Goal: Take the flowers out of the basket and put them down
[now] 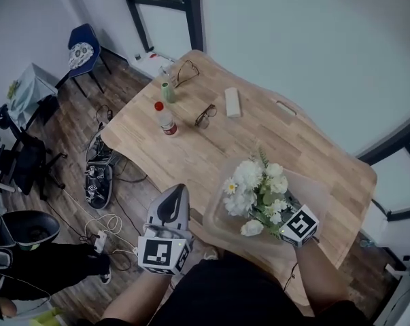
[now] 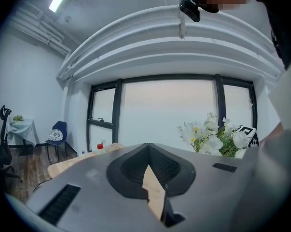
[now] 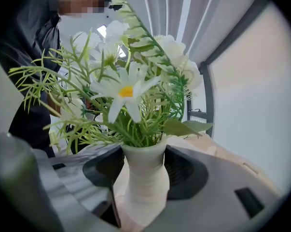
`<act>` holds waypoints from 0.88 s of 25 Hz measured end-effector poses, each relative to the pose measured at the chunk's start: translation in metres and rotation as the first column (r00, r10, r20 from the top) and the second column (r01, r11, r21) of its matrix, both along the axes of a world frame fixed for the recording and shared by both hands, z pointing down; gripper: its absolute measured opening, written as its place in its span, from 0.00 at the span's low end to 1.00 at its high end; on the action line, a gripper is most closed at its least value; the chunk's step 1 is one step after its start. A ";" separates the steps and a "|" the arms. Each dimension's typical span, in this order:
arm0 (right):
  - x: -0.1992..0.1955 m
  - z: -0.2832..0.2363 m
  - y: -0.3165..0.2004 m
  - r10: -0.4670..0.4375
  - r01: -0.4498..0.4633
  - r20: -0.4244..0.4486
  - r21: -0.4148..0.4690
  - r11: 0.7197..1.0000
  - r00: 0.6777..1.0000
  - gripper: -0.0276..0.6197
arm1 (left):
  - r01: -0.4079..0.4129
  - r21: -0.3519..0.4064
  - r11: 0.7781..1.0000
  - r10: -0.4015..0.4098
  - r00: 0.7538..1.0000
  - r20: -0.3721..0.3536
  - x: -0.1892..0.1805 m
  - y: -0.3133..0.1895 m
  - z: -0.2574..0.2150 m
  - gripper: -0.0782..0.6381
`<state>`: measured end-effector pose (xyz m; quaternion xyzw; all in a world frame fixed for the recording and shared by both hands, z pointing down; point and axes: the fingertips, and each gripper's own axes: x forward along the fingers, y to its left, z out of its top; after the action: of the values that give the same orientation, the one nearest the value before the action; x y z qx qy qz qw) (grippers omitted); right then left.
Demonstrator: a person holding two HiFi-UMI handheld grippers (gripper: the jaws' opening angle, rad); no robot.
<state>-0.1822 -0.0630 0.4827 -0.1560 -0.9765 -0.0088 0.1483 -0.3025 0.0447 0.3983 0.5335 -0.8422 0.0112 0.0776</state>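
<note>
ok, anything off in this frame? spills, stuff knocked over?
Nothing spilled or tipped. The right tongs grip the vase of flowers by its neck. The only mess is loose cables sprawled on the floor beside the table.

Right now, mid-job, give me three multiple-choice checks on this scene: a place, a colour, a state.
1. In the head view, the red-capped bottle stands: A left of the mid-table glasses; B right of them; C on top of them.
2. The flowers are mostly: A red; B white; C purple.
3. The right claw is: A open, empty; B shut on the bottle; C shut on the white vase.
Answers: A, the bottle shows further left; B, white blooms among green sprigs; C, the vase neck sits gripped between the jaws.
</note>
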 end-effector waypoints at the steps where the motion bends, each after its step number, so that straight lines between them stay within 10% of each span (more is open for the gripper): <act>1: 0.003 -0.001 0.000 0.003 -0.003 0.001 0.002 1.000 1.000 0.47 | -0.005 0.001 1.000 0.005 1.000 0.004 0.002 -0.001 -0.002 0.12; 22: 0.041 -0.077 -0.034 0.139 -0.141 0.058 0.035 0.989 0.989 0.47 | -0.130 0.031 0.991 0.128 0.990 0.056 0.029 -0.031 -0.033 0.11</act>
<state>-0.1416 -0.0974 0.4058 -0.0836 -0.9884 -0.0219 0.1245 -0.2738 0.0138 0.3648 0.5874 -0.8079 0.0159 0.0448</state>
